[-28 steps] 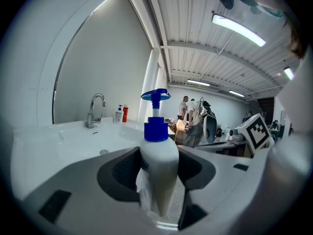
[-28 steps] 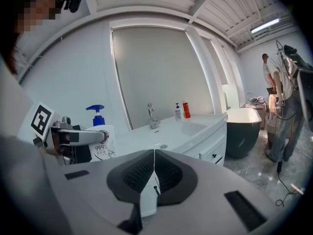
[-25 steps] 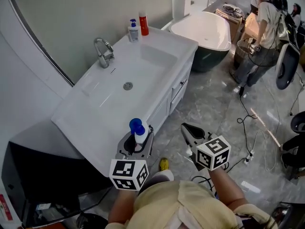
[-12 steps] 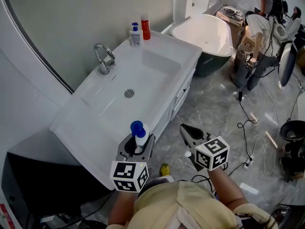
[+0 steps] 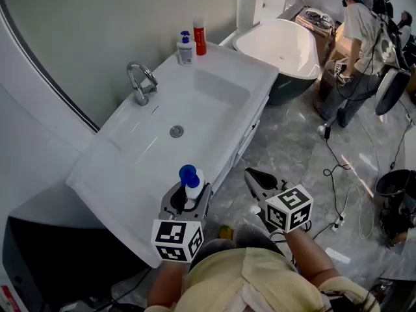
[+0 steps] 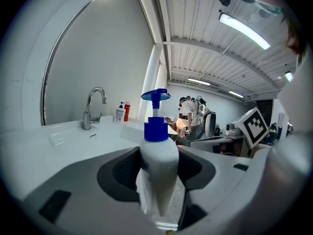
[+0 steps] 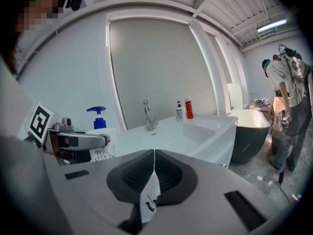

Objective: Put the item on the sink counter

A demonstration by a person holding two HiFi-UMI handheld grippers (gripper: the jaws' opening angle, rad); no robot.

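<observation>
A white pump bottle [image 5: 190, 184] with a blue pump head stands upright between the jaws of my left gripper [image 5: 188, 196], which is shut on its body. This gripper hovers over the front edge of the white sink counter [image 5: 123, 174]. In the left gripper view the bottle [image 6: 159, 163] fills the middle and the counter [image 6: 63, 141] stretches away to the left. My right gripper [image 5: 260, 181] hangs over the floor to the right of the counter, its jaws shut with the pads touching. From the right gripper view [image 7: 154, 173] the bottle [image 7: 99, 131] shows at the left.
A chrome tap [image 5: 140, 83] stands behind the basin [image 5: 195, 109]. A small white pump bottle [image 5: 185, 49] and a red bottle [image 5: 199, 36] occupy the counter's far corner. A bathtub [image 5: 279, 44] lies beyond; a person [image 5: 361, 38] and cables [image 5: 338, 168] are at right.
Both grippers have moved forward along the counter, which now sits lower and nearer in the head view. The bottle stays gripped. The person at the back right has shifted.
</observation>
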